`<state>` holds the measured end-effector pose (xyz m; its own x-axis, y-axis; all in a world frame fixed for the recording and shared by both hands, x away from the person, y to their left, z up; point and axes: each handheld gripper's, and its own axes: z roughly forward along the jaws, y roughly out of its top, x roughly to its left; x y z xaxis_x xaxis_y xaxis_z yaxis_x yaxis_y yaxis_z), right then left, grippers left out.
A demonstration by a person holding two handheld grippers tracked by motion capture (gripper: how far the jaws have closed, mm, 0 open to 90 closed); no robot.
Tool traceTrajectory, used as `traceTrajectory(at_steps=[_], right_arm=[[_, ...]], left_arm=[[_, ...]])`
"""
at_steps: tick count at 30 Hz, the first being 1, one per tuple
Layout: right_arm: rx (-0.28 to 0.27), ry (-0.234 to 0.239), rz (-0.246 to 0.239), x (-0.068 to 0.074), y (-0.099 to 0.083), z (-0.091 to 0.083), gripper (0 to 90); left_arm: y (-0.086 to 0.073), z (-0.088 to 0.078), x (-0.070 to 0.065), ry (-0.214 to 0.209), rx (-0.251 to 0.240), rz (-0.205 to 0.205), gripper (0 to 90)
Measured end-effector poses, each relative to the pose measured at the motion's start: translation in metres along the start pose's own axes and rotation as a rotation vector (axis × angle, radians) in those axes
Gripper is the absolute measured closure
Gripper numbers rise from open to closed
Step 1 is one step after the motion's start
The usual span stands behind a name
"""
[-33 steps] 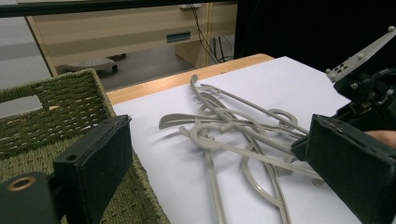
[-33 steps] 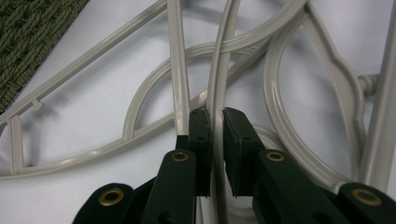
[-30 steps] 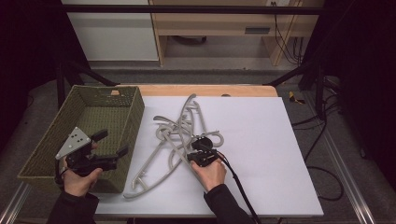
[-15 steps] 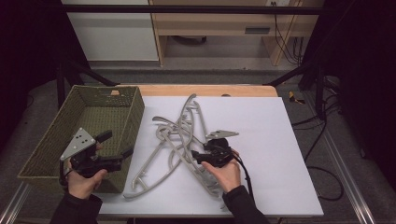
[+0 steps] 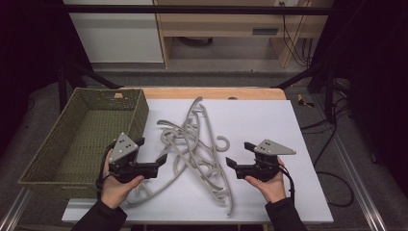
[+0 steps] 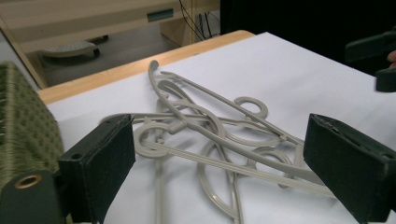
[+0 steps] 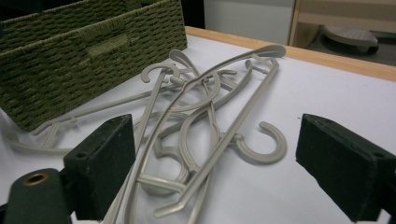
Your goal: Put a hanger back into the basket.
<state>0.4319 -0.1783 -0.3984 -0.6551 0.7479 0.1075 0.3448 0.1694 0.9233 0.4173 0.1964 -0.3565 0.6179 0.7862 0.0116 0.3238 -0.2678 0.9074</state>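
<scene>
Several grey-beige plastic hangers (image 5: pixel 195 144) lie tangled in a pile on the white table top (image 5: pixel 269 120). My left gripper (image 5: pixel 151 150) stands open at the pile's left edge, pointing right, level with the table. In the left gripper view its jaws (image 6: pixel 219 140) frame the hangers (image 6: pixel 210 135), which lie just ahead of them. My right gripper (image 5: pixel 237 154) is right of the pile and points left at it. Its jaws have just been opening and nothing is between them. In the right gripper view the gripper (image 7: pixel 215 135) faces the hangers (image 7: pixel 205 107), with one hook (image 7: pixel 264 144) nearest.
A green woven basket (image 5: pixel 86 130) stands at the table's left, close behind my left gripper; it also shows as the basket (image 7: pixel 70 60) beyond the pile. A wooden strip (image 5: pixel 211 92) edges the table's far side. Cables (image 5: pixel 332 159) hang off the right.
My right gripper has drawn back to the right off the hanger pile and its jaws have opened. My left gripper has moved right from the basket's front to the pile's edge.
</scene>
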Motion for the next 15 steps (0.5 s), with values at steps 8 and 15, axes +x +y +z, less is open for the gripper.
traceTrajectory(at_steps=[8, 15], right_arm=[[-0.037, -0.024, 0.018, -0.012, -0.010, -0.025, 10.7], [-0.038, -0.050, 0.016, -0.018, -0.012, -0.036, 10.7]], left_arm=[[0.001, 0.038, -0.011, -0.021, 0.076, -0.011, 9.1], [-0.002, 0.081, -0.021, -0.005, 0.162, -0.032, 12.5]])
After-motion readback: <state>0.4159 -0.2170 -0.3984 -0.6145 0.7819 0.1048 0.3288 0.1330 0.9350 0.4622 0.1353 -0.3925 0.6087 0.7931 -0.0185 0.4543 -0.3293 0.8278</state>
